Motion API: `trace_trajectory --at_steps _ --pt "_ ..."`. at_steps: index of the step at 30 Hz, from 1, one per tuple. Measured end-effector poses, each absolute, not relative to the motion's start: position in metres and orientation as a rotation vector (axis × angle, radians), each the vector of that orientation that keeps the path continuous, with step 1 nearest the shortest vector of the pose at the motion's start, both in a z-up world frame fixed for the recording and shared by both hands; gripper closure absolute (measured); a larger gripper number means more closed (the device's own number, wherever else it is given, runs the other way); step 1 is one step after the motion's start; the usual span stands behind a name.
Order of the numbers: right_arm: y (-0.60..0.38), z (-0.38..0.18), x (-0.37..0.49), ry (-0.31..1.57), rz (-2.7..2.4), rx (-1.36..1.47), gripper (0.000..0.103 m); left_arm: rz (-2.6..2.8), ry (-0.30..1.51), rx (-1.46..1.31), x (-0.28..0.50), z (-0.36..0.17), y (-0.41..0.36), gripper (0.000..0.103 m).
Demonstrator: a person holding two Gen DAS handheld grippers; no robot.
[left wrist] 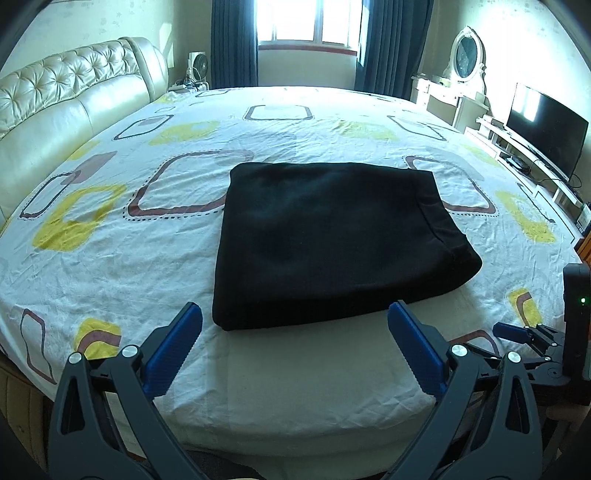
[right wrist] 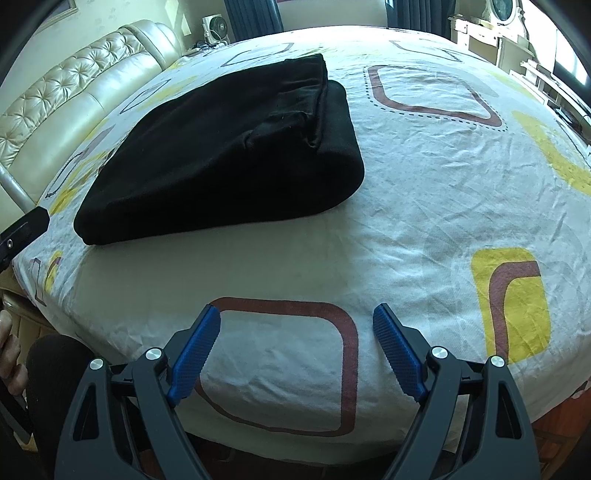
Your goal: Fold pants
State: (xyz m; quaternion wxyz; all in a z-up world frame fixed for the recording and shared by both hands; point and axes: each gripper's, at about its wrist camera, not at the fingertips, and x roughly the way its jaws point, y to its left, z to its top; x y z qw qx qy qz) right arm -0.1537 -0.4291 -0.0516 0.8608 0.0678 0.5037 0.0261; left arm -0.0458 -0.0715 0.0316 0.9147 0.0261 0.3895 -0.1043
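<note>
Black pants (left wrist: 332,240) lie folded into a thick rectangle on the patterned bed sheet (left wrist: 122,258). In the right wrist view the same pants (right wrist: 221,147) sit up and to the left, layers stacked at their far end. My left gripper (left wrist: 295,314) is open just in front of the bundle's near edge, nothing between its blue pads (left wrist: 173,354). My right gripper (right wrist: 295,317) is open over bare sheet (right wrist: 424,192), well short of the pants and to their right. Part of the right gripper (left wrist: 517,332) shows at the left wrist view's right edge.
A tufted cream headboard (left wrist: 74,96) runs along the left of the bed. A television (left wrist: 546,136) on a low stand and a white dresser with an oval mirror (left wrist: 467,55) stand at the right. Curtained window (left wrist: 306,22) behind. A hand (right wrist: 11,354) shows at lower left.
</note>
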Motion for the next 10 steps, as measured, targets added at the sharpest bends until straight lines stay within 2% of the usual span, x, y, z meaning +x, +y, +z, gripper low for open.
trace_trajectory --at_steps 5,10 --pt "-0.436 -0.045 -0.152 1.067 0.074 0.185 0.019 -0.201 0.848 0.082 -0.027 0.030 -0.068 0.002" --pt "-0.470 -0.016 -0.128 0.981 0.084 0.289 0.019 -0.138 0.859 0.056 0.020 0.027 -0.015 0.002"
